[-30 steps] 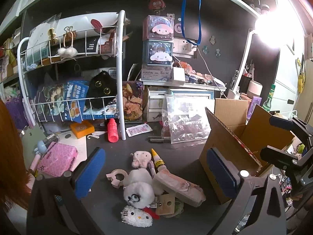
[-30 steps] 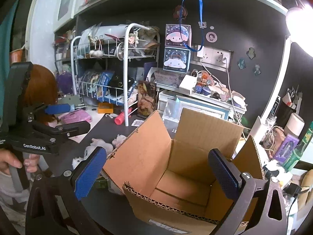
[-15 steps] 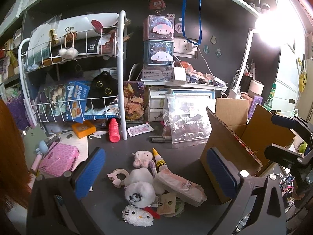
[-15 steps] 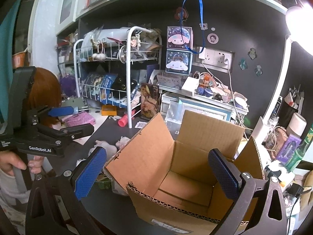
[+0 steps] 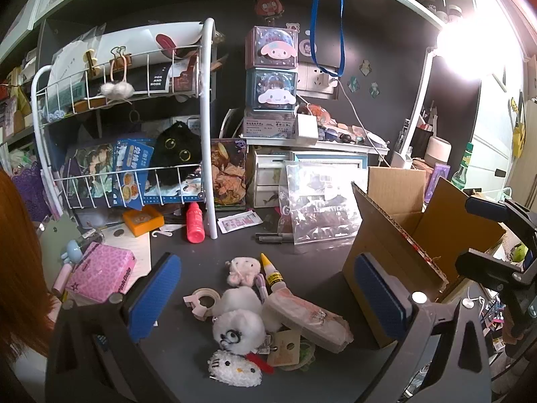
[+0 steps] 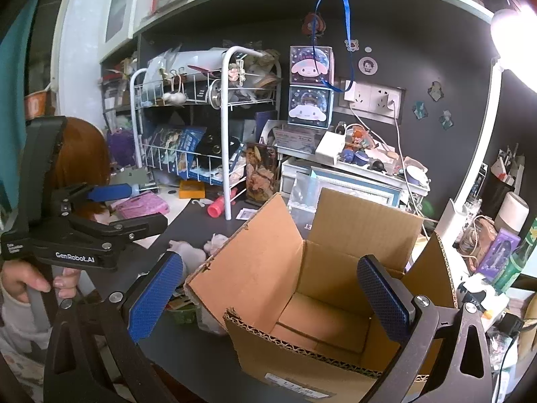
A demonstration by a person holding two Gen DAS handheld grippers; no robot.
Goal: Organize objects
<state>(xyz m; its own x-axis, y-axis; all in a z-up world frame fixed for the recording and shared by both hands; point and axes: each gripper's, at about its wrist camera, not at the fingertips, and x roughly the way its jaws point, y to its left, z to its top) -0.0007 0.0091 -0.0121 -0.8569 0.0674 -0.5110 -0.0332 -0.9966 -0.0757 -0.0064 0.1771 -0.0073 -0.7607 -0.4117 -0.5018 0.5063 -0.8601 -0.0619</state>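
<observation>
Right hand-held gripper point(image 6: 268, 305) edged left over cardboard box point(image 6: 322, 268) | both hand-held grippers apart, empty | left point(image 5: 268, 302) steady

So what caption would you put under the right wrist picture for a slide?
Open right gripper hovering over an empty cardboard box on a cluttered dark desk.

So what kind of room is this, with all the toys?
It looks like someone's bedroom or hobby desk at home. A white wire rack stuffed with cards and a black plush cat, cartoon character boxes stacked by the wall sockets, and small plush toys piled beside an open cardboard box suggest that.
</observation>
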